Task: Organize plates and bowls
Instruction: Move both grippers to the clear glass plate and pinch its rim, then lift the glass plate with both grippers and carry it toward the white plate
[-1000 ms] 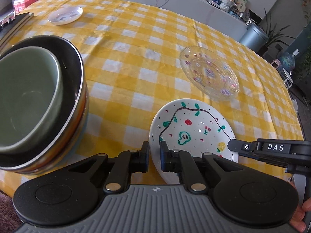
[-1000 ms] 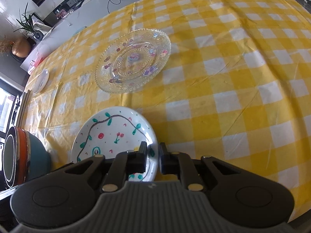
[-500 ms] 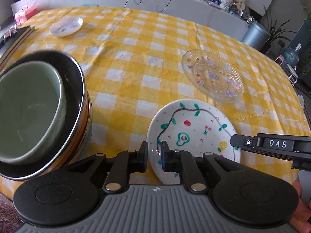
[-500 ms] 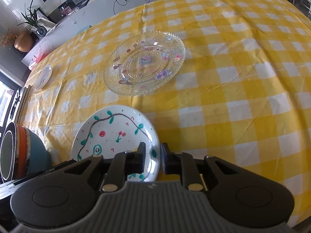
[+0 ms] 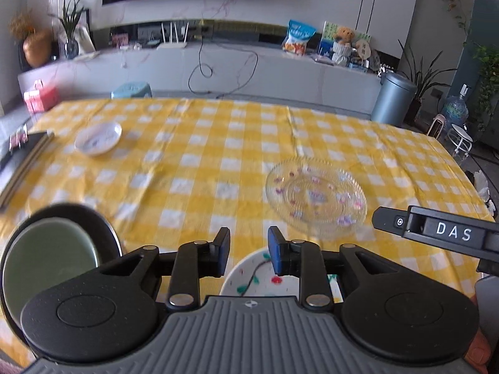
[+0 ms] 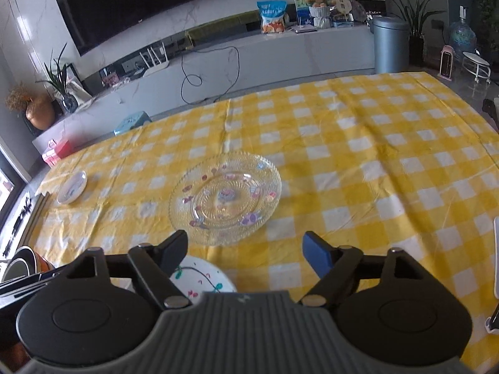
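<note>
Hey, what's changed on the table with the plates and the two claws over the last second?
Both claws have just been opening and let go of the painted white plate, which lies flat on the yellow checked cloth. The left claw is partly open, the right claw wide, nothing between either, and both views have tilted up from the plate. The glass plate, small saucer and stacked bowls stayed put.

Right gripper (image 6: 244,249) just opened wide, empty, above painted plate (image 6: 202,280).

Home living-dining room: wall TV (image 6: 137,6) upper left, low media console (image 6: 249,53) below, checked tablecloth (image 6: 358,155) centre frame.
</note>
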A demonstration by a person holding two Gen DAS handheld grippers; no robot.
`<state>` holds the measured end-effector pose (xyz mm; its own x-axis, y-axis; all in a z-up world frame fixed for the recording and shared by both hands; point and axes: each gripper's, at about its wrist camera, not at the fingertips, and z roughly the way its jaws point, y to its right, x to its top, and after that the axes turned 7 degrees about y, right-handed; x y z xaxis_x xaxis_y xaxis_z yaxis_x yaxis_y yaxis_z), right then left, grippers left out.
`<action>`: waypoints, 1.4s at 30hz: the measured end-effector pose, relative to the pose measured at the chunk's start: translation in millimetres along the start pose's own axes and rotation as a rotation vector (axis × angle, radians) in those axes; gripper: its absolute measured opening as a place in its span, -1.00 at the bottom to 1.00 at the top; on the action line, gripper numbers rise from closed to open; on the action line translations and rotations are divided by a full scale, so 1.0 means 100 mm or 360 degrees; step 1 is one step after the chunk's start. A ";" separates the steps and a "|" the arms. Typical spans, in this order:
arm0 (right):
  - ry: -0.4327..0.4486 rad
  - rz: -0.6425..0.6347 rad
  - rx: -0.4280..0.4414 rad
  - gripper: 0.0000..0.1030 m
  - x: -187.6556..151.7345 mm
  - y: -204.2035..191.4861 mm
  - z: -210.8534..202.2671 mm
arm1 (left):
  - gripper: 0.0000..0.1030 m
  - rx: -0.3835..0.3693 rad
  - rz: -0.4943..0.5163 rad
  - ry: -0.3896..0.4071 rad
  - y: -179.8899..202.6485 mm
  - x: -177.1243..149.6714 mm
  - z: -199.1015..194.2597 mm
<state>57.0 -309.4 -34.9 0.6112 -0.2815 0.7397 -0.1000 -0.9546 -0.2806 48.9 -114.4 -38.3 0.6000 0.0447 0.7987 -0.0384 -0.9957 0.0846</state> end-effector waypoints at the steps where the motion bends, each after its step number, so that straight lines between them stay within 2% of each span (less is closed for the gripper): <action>1: 0.0019 0.0017 -0.0015 0.63 0.03 0.01 0.01 | -0.11 0.0013 0.0006 0.0033 0.02 0.02 0.01; 2: 0.0037 0.0027 -0.0042 0.64 0.05 0.01 0.03 | 0.07 0.0017 0.0011 0.0080 0.03 0.04 0.01; 4: 0.0055 0.0048 -0.0114 0.65 0.09 0.04 0.08 | 0.18 0.0013 0.0007 0.0116 0.05 0.10 0.04; 6: 0.0056 0.0108 -0.0173 0.65 0.12 0.08 0.15 | 0.22 0.0004 -0.0026 0.0098 0.05 0.15 0.11; 8: 0.0019 0.0183 -0.0174 0.65 0.15 0.13 0.22 | 0.29 0.0010 -0.0065 0.0094 0.03 0.18 0.18; 12: -0.0013 0.0236 -0.0202 0.65 0.20 0.18 0.38 | 0.31 0.0003 -0.0095 0.0044 0.03 0.21 0.35; 13: -0.0042 0.0257 -0.0192 0.65 0.22 0.20 0.44 | 0.38 0.0005 -0.0098 0.0031 0.03 0.21 0.39; 14: -0.0072 0.0294 -0.0179 0.65 0.24 0.22 0.51 | 0.45 -0.0004 -0.0103 0.0015 0.03 0.22 0.42; 17: -0.0158 0.0363 -0.0220 0.65 0.27 0.28 0.69 | 0.47 -0.0085 -0.0149 -0.0067 0.01 0.22 0.57; 20: -0.0225 0.0394 -0.0267 0.63 0.27 0.32 0.82 | 0.47 -0.0107 -0.0214 -0.0127 -0.03 0.22 0.73; 23: -0.0254 0.0427 -0.0244 0.54 0.29 0.36 0.94 | 0.47 -0.0110 -0.0258 -0.0167 -0.06 0.22 0.86; 33: -0.0266 0.0422 -0.0200 0.04 0.41 0.33 1.14 | 0.33 -0.0171 -0.0302 -0.0254 -0.10 0.28 1.20; 42: -0.0306 0.0382 -0.0165 -0.31 0.37 0.29 1.20 | -0.09 -0.0201 -0.0337 -0.0322 -0.14 0.22 1.35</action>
<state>171.4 -335.4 -88.9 0.6965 -0.4855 0.5284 -0.3326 -0.8709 -0.3617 170.5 -110.5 -102.7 0.7517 0.2200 0.6217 0.0129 -0.9474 0.3197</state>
